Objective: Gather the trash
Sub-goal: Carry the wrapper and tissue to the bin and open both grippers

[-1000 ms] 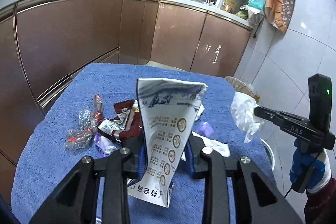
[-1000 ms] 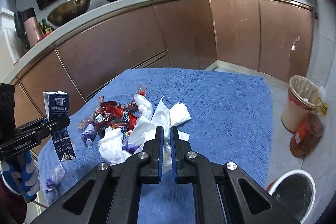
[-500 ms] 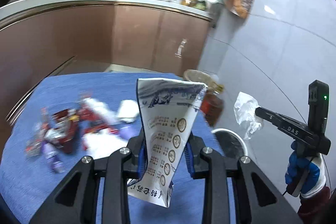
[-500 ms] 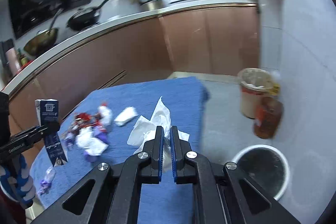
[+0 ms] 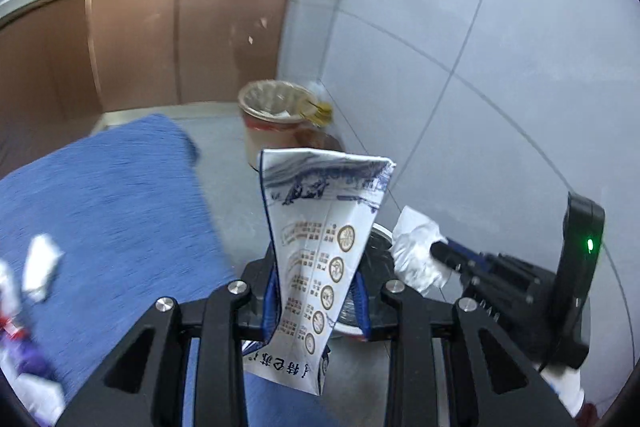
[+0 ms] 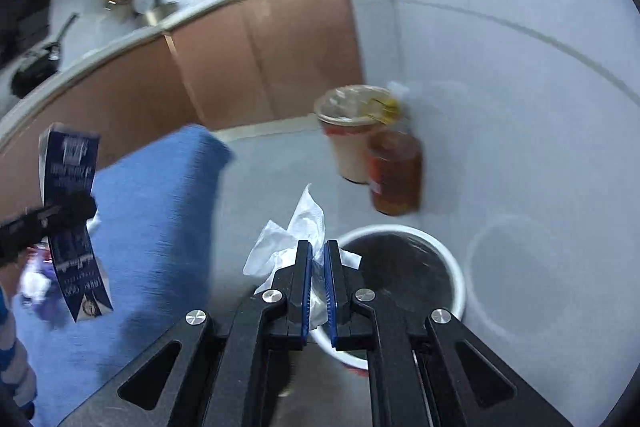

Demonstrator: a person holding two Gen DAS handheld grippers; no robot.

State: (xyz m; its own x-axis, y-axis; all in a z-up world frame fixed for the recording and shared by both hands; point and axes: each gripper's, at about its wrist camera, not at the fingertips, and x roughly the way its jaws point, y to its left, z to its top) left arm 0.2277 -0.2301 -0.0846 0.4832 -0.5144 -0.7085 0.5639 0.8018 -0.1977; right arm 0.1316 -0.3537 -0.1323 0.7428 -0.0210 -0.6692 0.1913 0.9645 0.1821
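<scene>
My left gripper (image 5: 316, 283) is shut on a flattened blue-and-white carton (image 5: 320, 239), which stands up between the pads; the same carton (image 6: 72, 219) hangs at the left of the right wrist view. My right gripper (image 6: 318, 255) is shut on a crumpled white tissue (image 6: 296, 231), also seen as a white wad (image 5: 416, 251) in the left wrist view. A white-rimmed bin with a dark inside (image 6: 404, 267) stands on the floor just beyond the right gripper's tips. In the left wrist view the carton hides most of that bin (image 5: 378, 239).
The blue towel-covered table (image 5: 104, 211) with several wrappers (image 5: 38, 267) lies to the left. A lined beige bin (image 6: 352, 131) and a brown oil bottle (image 6: 394, 171) stand against the white tiled wall. Brown cabinets (image 5: 132, 39) run behind.
Both grippers have swung right, off the table and towards the floor by the wall. The white-rimmed bin has come close under the right gripper. Both grips are unchanged.
</scene>
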